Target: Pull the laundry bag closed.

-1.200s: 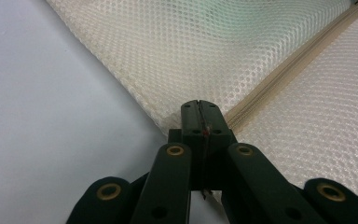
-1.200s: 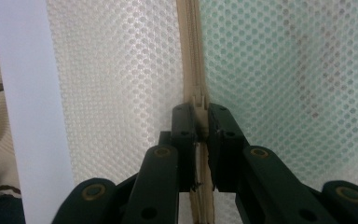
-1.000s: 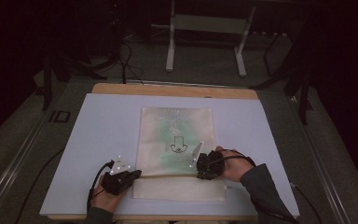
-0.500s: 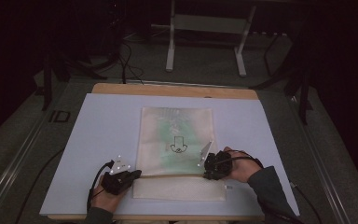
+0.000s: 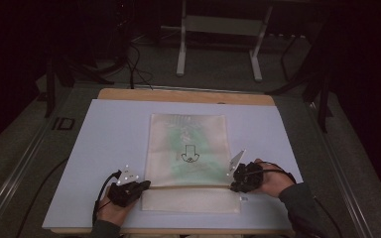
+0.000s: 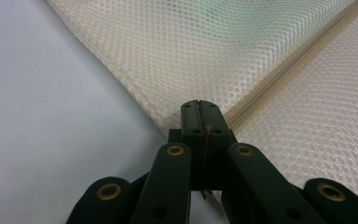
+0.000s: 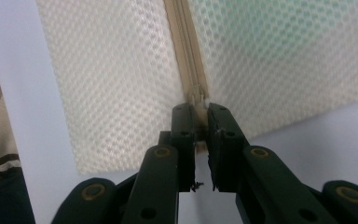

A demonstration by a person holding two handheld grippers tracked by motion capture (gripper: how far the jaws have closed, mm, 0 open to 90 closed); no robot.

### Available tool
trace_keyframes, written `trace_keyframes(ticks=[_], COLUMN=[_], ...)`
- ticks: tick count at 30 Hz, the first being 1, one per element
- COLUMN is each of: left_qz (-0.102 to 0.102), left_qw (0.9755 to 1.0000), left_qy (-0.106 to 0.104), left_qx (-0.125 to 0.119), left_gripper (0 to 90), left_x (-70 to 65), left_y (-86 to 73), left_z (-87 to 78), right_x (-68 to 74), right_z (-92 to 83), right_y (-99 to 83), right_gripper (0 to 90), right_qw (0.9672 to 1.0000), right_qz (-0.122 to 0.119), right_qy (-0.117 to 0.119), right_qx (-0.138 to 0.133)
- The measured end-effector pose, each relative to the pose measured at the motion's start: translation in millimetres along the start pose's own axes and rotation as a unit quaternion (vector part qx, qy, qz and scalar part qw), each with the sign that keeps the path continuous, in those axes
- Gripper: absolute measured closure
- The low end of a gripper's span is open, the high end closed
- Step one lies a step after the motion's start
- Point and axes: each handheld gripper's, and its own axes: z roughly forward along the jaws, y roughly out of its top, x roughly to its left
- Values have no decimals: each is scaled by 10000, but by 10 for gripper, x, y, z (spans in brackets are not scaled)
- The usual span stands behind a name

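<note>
The surface [image 5: 104, 148] is a pale sheet over a wooden board, and a mesh bag [image 5: 188, 148] lies flat on it, centred and running toward the near edge. A green item with a small printed figure shows through the mesh. A zipper [image 5: 188, 187] crosses the bag parallel to the near edge, with a narrow strip of mesh on the near side of it.

The left gripper [image 5: 141, 187] sits at the bag's left side, near the near-left corner of the surface. In the left gripper view its jaws are pressed together on the left end of the zipper [image 6: 261, 91], where the tape meets the bag's edge [image 6: 135, 100]. The right gripper [image 5: 233, 186] is at the bag's right side. In the right gripper view the zipper [image 7: 186, 56] runs straight into its jaws, which are clamped on a small pale piece at the zipper's end, probably the slider or its pull.

The work looks like running the zipper along while the left end is anchored. Risks as I judge them: the right hold is thin, so the tab could slip free under a sideways pull. If the left pinch holds only mesh and not tape, the bag would bunch and drag across the smooth surface instead of letting the slider travel. A pull angled off the zipper line could jam the slider or snag mesh in the teeth.
</note>
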Motion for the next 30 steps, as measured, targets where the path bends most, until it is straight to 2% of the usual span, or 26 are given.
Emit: trace_keyframes(ticks=[7, 11, 13, 14, 30], left_qz=[-9, -3, -5, -4, 38], left_qw=[10000, 10000, 10000, 10000, 10000], left_qy=[-12, 0, 2, 0, 34], left_qx=[1, -2, -4, -1, 8], left_gripper=[895, 895, 895, 895, 893], left_x=[2, 0, -1, 0, -8], left_y=[0, 0, 0, 0, 0], left_z=[0, -1, 0, -1, -3], right_x=[10, -7, -11, -10, -21], right_z=[-12, -2, 12, 6, -140], right_y=[-31, -65, -90, -108, -361], right_gripper=[820, 802, 758, 740, 662], right_qw=[10000, 9998, 9998, 9998, 9986], right_qz=[-1, 77, 139, 144, 412], right_qy=[4, 109, 126, 136, -43], right_qx=[-34, -131, 69, 67, -334])
